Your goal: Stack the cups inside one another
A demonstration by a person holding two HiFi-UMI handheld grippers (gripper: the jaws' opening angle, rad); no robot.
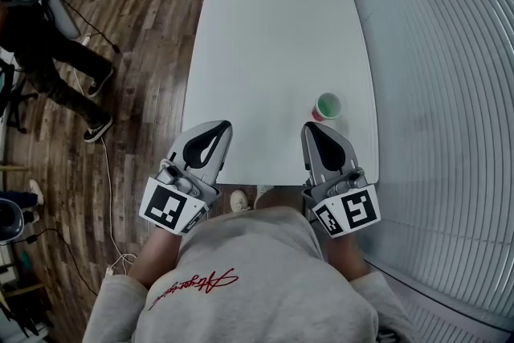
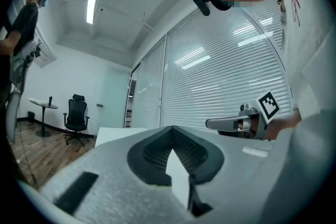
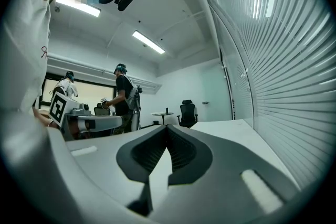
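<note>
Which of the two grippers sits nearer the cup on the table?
The right gripper: the cup stands just beyond its shut fingers, by the table's right edge. The left gripper is farther off, by the near left corner.

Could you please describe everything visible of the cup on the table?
The cup is small and round, green-rimmed, pale inside; a red edge at its lower left may be another cup. It stands upright on the white table near its right edge, ahead of the right tongs, which do not touch it.
</note>
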